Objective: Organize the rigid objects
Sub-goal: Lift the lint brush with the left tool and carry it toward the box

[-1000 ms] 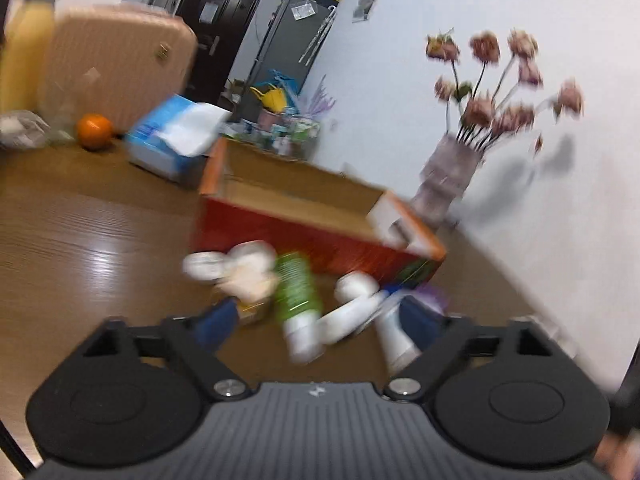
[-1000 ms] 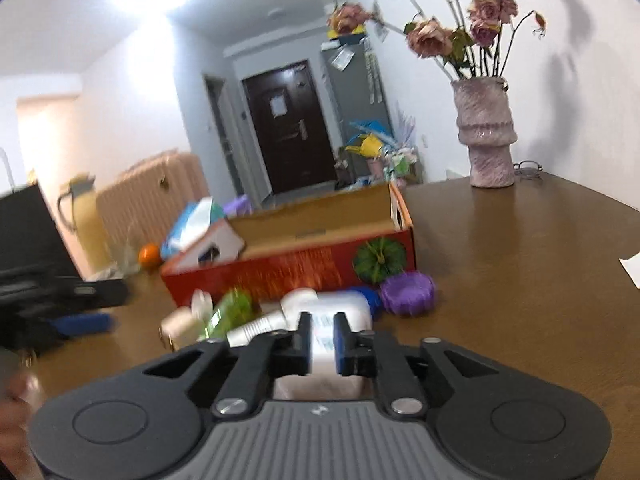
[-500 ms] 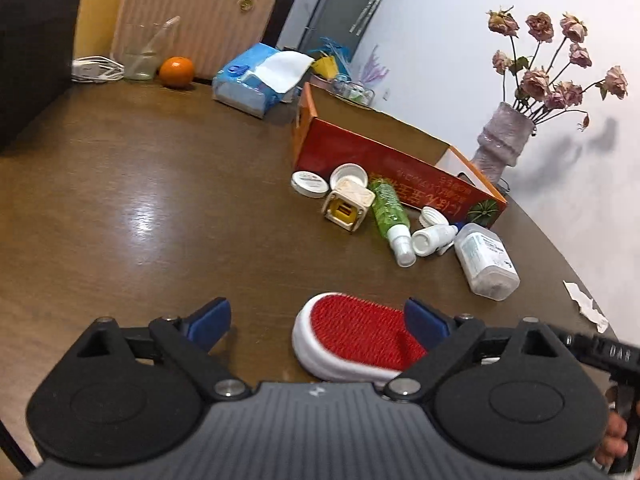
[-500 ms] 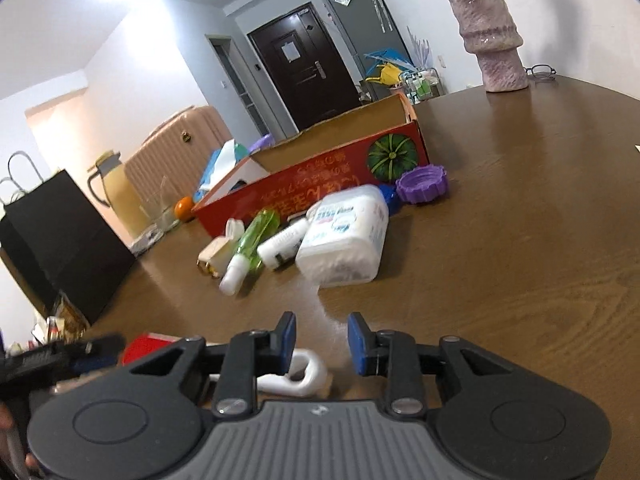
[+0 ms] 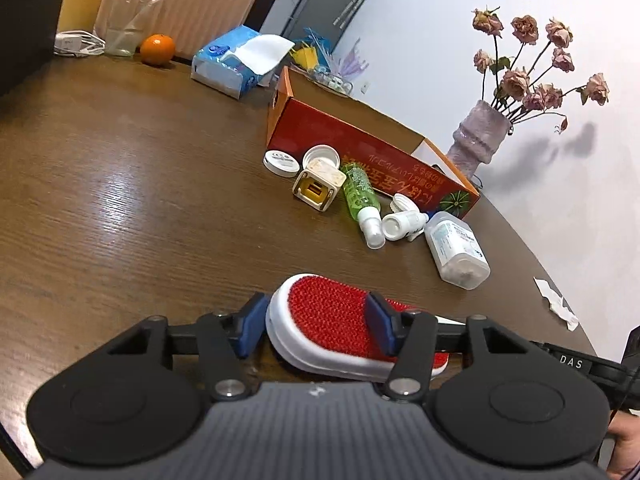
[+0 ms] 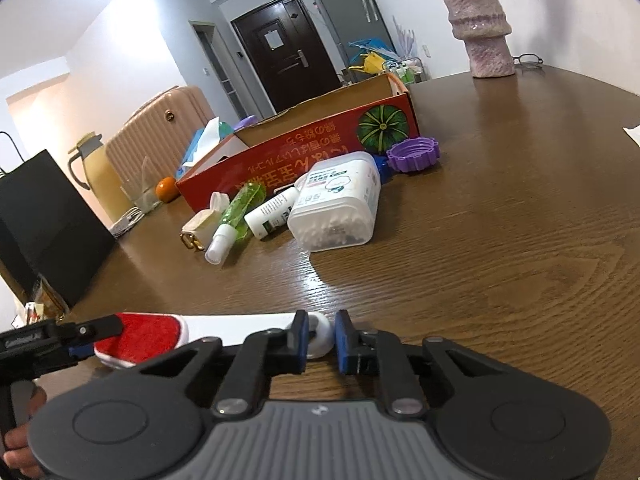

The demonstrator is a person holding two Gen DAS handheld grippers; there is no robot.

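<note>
A lint brush (image 5: 328,316) with a red bristle pad and a white body lies on the wooden table (image 5: 120,200) close to me. My left gripper (image 5: 316,326) straddles its red head, the jaws closing, both blue pads against the head's sides. In the right wrist view the brush (image 6: 224,326) stretches sideways; my right gripper (image 6: 321,338) is shut on the white loop at the handle's end, and the left gripper (image 6: 90,338) holds the red end. Farther off stands an open red cardboard box (image 5: 360,148).
In front of the box (image 6: 304,160) lie a cotton swab tub (image 6: 340,208), a green spray bottle (image 6: 240,208), a small white bottle (image 6: 272,214), a purple lid (image 6: 412,154) and a yellow-white plug (image 5: 318,186). A vase (image 5: 478,140), tissue pack (image 5: 236,60) and orange (image 5: 157,49) stand farther back.
Both grippers dropped from the pile by the box to the brush near the table's edge. The left jaws narrowed from wide open onto the red head. The right jaws shut on the handle loop.
</note>
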